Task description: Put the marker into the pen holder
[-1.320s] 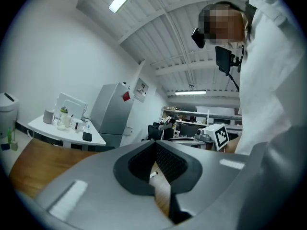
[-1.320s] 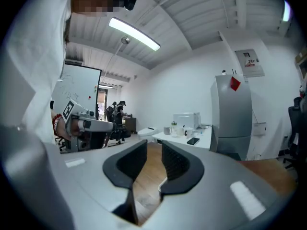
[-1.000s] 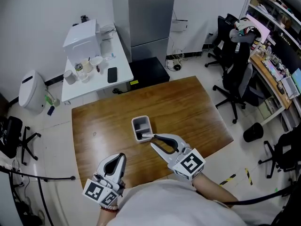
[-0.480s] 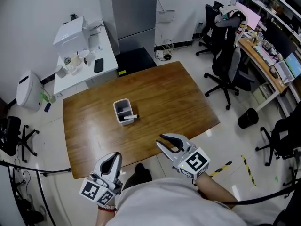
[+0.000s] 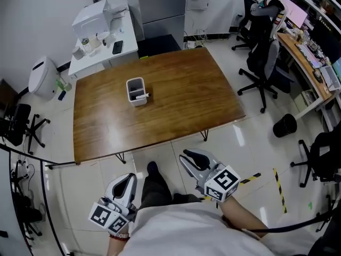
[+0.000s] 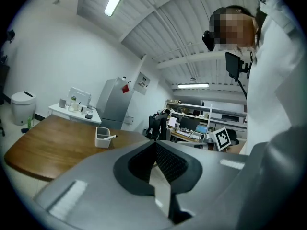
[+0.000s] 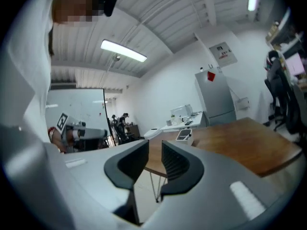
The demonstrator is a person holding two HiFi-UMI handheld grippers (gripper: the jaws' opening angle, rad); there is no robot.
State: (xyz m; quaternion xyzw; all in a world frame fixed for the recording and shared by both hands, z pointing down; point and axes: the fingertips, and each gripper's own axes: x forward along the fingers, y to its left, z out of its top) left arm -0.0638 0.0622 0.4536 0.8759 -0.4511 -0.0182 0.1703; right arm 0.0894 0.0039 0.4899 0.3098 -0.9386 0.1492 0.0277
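Note:
The white pen holder (image 5: 136,91) stands on the wooden table (image 5: 181,89), far ahead of both grippers. The marker (image 5: 141,96) leans inside it, its tip over the rim. The holder (image 6: 102,137) and marker (image 6: 111,137) also show small in the left gripper view, and the holder (image 7: 183,136) in the right gripper view. My left gripper (image 5: 129,177) hangs low over the floor, jaws shut and empty. My right gripper (image 5: 186,156) is also off the table, its jaws apart and closing, with nothing between them.
A white side table (image 5: 101,41) with an appliance and a phone stands behind the wooden table, beside a grey fridge (image 5: 160,4). Office chairs (image 5: 264,63) and a cluttered desk (image 5: 314,52) are at the right. A black bin (image 5: 285,124) sits on the floor.
The person has backed away from the table. The right gripper left the holder and both grippers now hang over the floor. The marker stays in the holder.

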